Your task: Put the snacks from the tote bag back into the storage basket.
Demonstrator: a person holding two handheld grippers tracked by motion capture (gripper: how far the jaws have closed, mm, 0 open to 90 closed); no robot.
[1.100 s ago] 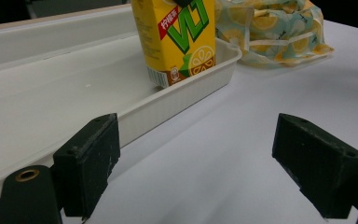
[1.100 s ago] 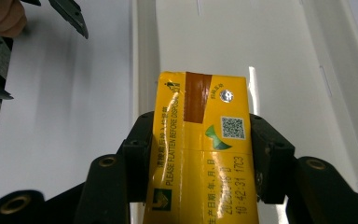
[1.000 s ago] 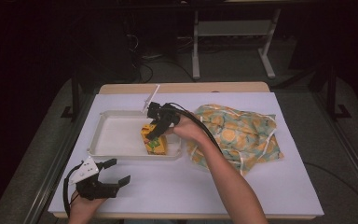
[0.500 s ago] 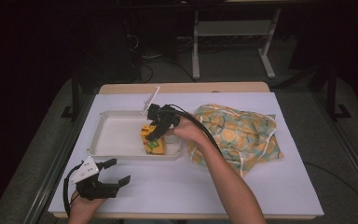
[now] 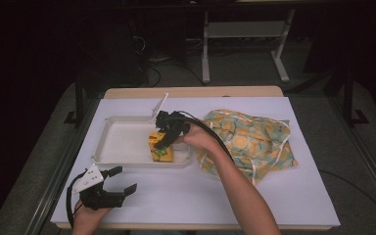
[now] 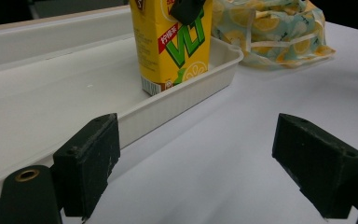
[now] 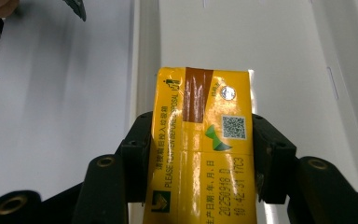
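Two grippers were ours at that moment, and we go from the near table edge outward. Our left gripper (image 5: 111, 190) rested by the near left corner of the table (image 5: 186, 196), its jaws spread wide with nothing between them, pointed toward the tray. Just beyond it lay the white tray (image 5: 122, 144), shallow and otherwise bare. At the tray's near right corner stood the yellow lemon-tea carton (image 5: 159, 149), upright, its base on or just above the tray floor; we could not tell which. Our right gripper (image 7: 200, 158) reached down over it from above, jaws clamped on the carton's two narrow sides near its top.

We judged the carton placed in the tray, or nearly so, with the release not yet done: what remained was to open those jaws and lift the right hand away. Just right of the tray, nearly touching it, a lemon-print cloth bag (image 5: 247, 139) lay slumped toward the right half of the table. A white lid-like flap (image 5: 158, 106) stood tilted up at the tray's far right corner. Neither seemed to block a straight lift, though the bag sat close under our right forearm.
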